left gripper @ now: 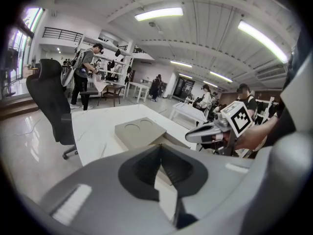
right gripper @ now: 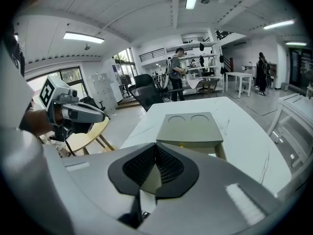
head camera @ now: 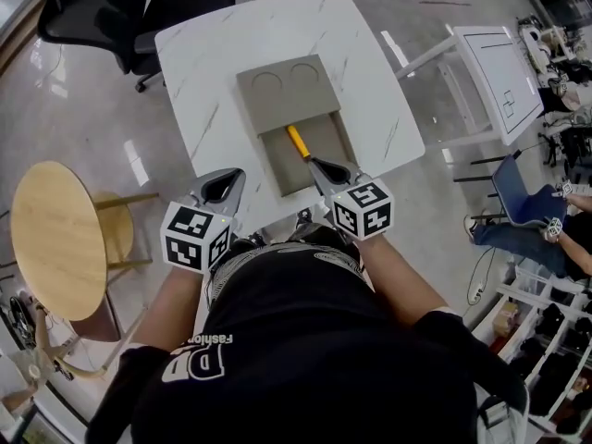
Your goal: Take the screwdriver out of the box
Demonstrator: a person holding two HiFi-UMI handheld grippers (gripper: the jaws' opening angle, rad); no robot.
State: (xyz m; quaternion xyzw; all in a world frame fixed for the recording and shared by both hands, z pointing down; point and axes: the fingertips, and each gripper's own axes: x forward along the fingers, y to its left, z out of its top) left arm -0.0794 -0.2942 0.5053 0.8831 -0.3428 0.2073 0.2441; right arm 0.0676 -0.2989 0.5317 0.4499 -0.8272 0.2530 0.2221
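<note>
Plainly looking at a screwdriver (head camera: 298, 142) lying slantwise in the open near half of the box (head camera: 275, 176), on the white table (head camera: 222, 54), yellow handle toward the slid-back lid (head camera: 287, 89). Cannot make out the shaft or tip: hidden under the right gripper (head camera: 326, 168), or too small to see. Probably light, rigid and not fragile. Likely smooth and round in the handle, so apt to roll or slip out of a pinch taken off-centre. Best to grip squarely across the middle of the handle, from above, clear of the box walls. Right gripper hovering over the near right part of the open half, nose right at the near end of the handle, touching or not impossible to say; jaws pressed together, nothing between. Left gripper (head camera: 222, 186) off the box's near left corner, over the table edge, jaws likewise closed and empty. Would need to spread the right jaws before going down.
</note>
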